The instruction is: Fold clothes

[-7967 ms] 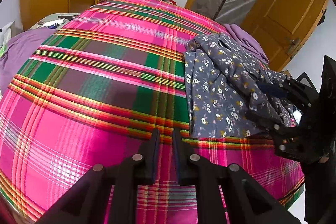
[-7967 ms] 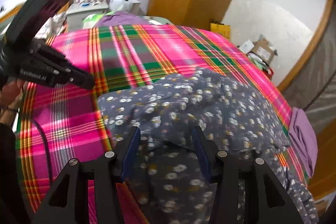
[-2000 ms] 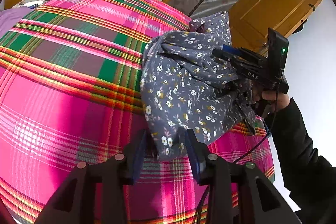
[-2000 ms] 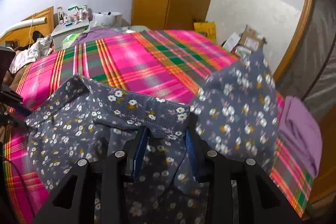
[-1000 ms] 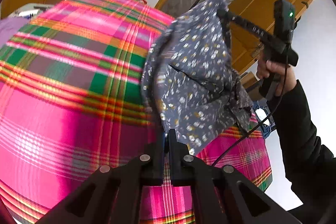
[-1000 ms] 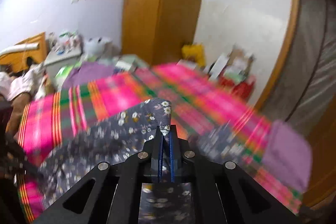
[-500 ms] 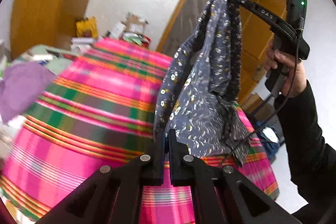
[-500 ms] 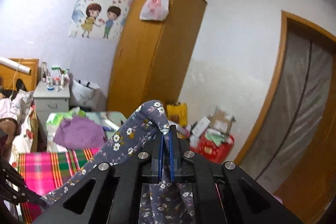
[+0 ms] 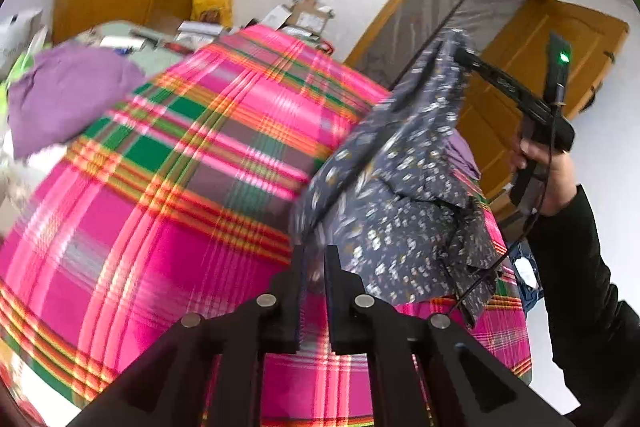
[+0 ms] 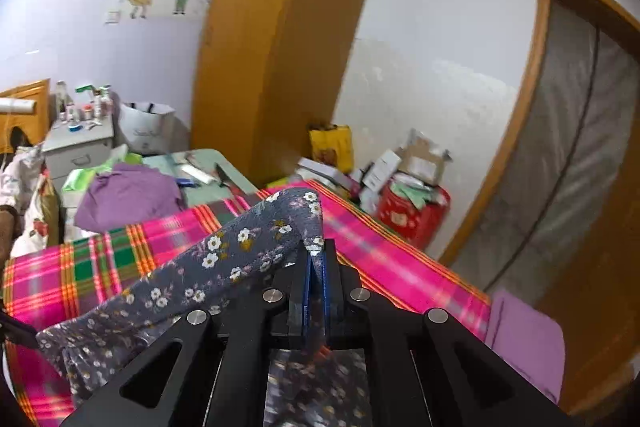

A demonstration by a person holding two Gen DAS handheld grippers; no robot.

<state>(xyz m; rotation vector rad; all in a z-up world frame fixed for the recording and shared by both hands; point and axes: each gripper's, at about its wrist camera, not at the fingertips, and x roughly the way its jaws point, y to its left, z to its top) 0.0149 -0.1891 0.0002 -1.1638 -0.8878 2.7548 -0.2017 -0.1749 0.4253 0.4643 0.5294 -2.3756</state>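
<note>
My right gripper [image 10: 316, 259] clamps the grey floral cotton shirt [image 9: 400, 195] aloft; my left gripper [image 9: 314, 259] pinches its lower edge above the pink plaid bedspread [image 9: 160, 187].

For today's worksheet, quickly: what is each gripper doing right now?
Left gripper: shut on the floral shirt.
Right gripper: shut on the floral shirt.

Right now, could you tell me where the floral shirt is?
The floral shirt hangs above the right side of the plaid bed, pinched at its top by the right hand-held gripper, near the door.
</note>
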